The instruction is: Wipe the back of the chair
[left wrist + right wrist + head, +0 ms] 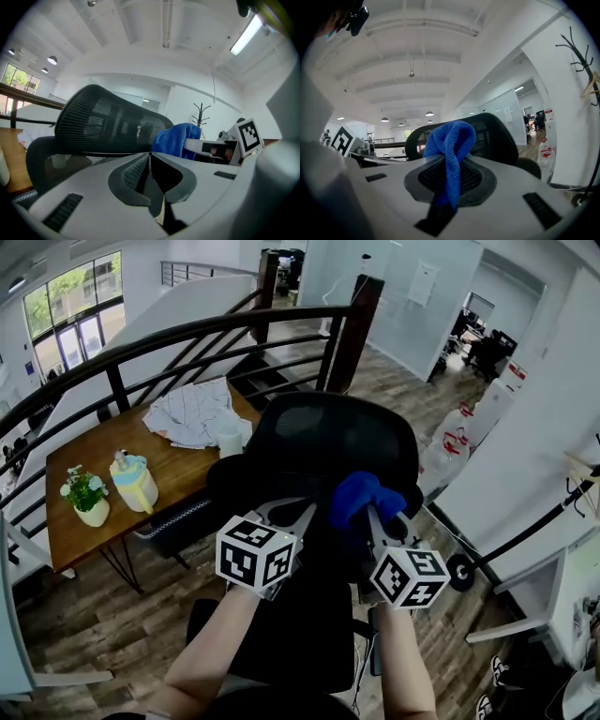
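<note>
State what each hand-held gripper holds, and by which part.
Right hand-held gripper pinches the blue cloth by a bunched fold; left hand-held gripper is shut, empty.

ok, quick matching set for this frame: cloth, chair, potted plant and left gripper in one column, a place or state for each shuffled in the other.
Things:
1. cloth
2. chair
3. potted plant
4. left gripper

Places or states:
a. jaws together, nothing between them
b. on the wooden table, near one corner
c. blue, pinched by the right gripper
d. black mesh back, just ahead of both grippers

Pairs: 1-c, 2-d, 3-b, 4-a
</note>
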The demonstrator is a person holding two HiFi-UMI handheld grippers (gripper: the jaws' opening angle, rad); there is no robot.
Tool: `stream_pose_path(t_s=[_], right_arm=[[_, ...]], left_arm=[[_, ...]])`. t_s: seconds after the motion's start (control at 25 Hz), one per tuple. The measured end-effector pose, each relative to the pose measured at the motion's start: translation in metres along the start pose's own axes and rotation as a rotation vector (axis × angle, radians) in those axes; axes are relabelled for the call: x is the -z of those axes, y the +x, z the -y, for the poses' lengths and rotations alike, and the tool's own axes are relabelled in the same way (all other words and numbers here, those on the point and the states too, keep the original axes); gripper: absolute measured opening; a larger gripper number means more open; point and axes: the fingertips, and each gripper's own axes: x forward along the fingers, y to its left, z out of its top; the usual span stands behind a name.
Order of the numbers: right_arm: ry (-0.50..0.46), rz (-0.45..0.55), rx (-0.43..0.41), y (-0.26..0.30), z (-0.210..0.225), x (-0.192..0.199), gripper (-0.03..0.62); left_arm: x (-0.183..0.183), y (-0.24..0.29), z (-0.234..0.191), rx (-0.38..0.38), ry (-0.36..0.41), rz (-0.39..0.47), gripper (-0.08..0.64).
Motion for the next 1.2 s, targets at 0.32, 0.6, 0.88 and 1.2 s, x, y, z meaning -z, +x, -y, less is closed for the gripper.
stream_pose_path(t_s=[0.32, 0.6, 0.88, 1.2], right_arm=[[0.036, -0.091, -0.173, 0.036, -0.084, 0.048, 0.063], [0.047, -0.179, -0.301, 0.073, -0.145, 0.085, 0.063], [0.042, -0.237, -0.418, 0.109, -0.192, 0.104, 0.063], [0.060, -0.268, -0.438, 0.142, -0.204, 0.117, 0.063]], left_arm=[[0.028, -0.057, -0.057, -0.142, -0.085, -0.009, 0.028], [0.052, -0.105, -0.100, -0.255, -0.123, -0.040, 0.028], [0.061, -0.131, -0.130, -0.333, -0.138, -0.047, 0.028], [0.074, -0.134, -0.150, -0.389, -0.189, -0.057, 0.028]])
